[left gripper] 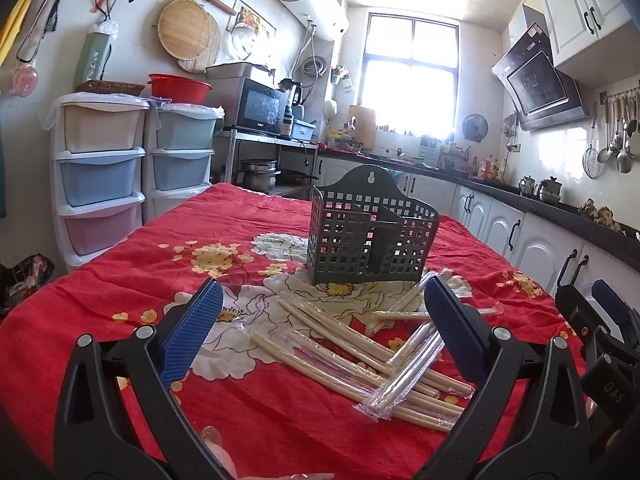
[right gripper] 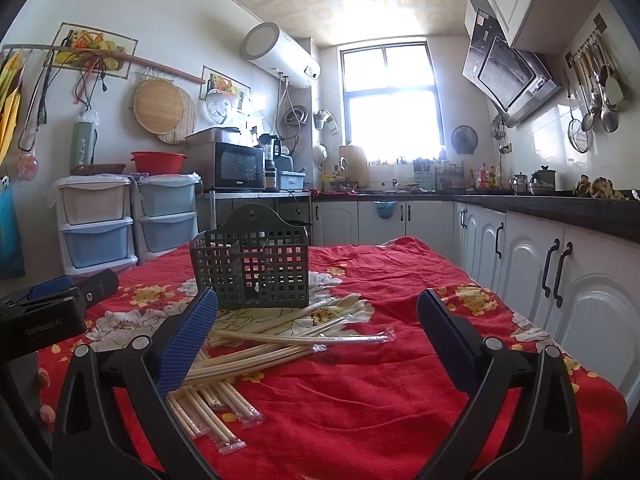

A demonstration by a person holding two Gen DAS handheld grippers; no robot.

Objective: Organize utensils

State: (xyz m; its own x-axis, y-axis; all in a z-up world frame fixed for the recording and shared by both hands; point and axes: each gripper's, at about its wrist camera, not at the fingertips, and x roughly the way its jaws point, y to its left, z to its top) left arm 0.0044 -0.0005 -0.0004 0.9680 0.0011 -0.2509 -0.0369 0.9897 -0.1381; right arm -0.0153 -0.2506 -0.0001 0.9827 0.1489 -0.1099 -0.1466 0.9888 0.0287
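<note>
A dark green perforated utensil holder (left gripper: 370, 232) (right gripper: 252, 264) stands upright and empty on the red flowered tablecloth (left gripper: 120, 272) (right gripper: 380, 392). In front of it lies a loose pile of wrapped wooden chopsticks (left gripper: 360, 352) (right gripper: 260, 348). My left gripper (left gripper: 320, 320) hovers open above the pile, with nothing between its blue pads. Off to the right of the pile, my right gripper (right gripper: 316, 328) is open and empty too. Each gripper shows at the edge of the other's view: the right one (left gripper: 600, 320) and the left one (right gripper: 52, 300).
Stacked plastic drawers (left gripper: 100, 172) (right gripper: 96, 220) stand left of the table. White cabinets under a dark counter (left gripper: 540, 240) (right gripper: 560, 248) run along the right. A microwave (left gripper: 256, 106) (right gripper: 236, 166) sits behind the table on a metal rack.
</note>
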